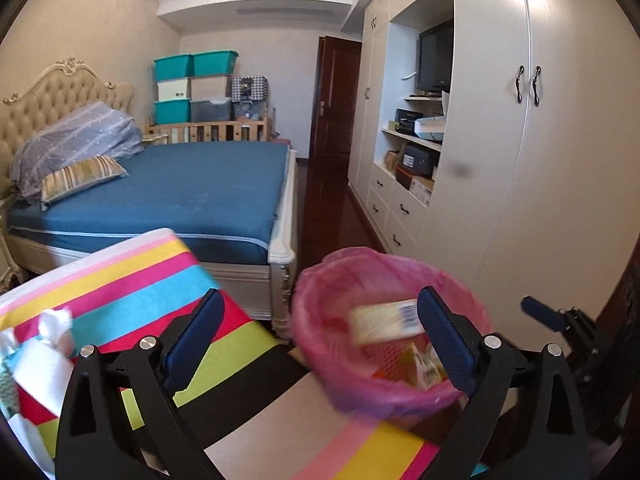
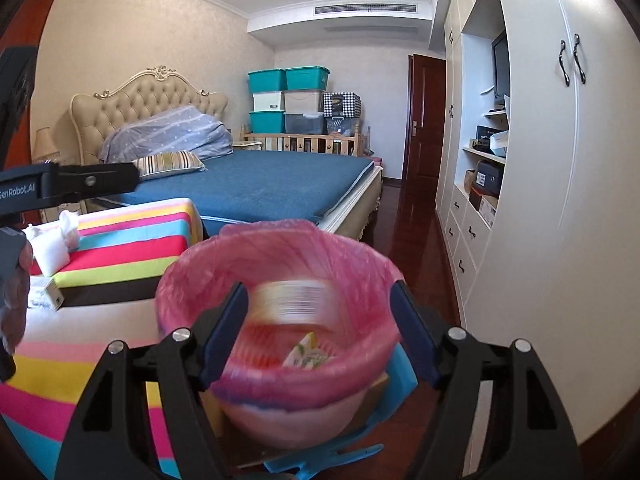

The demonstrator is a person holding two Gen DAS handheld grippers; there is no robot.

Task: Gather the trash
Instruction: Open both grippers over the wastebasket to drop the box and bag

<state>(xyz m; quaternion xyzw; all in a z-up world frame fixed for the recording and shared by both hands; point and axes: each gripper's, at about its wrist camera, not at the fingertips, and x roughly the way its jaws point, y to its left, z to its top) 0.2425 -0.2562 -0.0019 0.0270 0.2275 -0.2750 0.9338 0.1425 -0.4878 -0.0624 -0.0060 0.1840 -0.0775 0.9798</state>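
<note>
Both grippers are seen with jaws spread wide and nothing between the pads: the left gripper point(image 1: 320, 334) is held over the striped cloth point(image 1: 132, 280) beside the bin, and the right gripper point(image 2: 320, 332) is aimed straight into the pink-lined trash bin point(image 2: 362, 268). A blurred pale packet with a barcode point(image 2: 294, 298) is caught inside the bin's mouth, above a small green-printed carton point(image 2: 306, 354) lying at the bottom. Crumpled white tissues point(image 2: 54, 242) are left on the striped cloth near the bed point(image 2: 256, 184).
</note>
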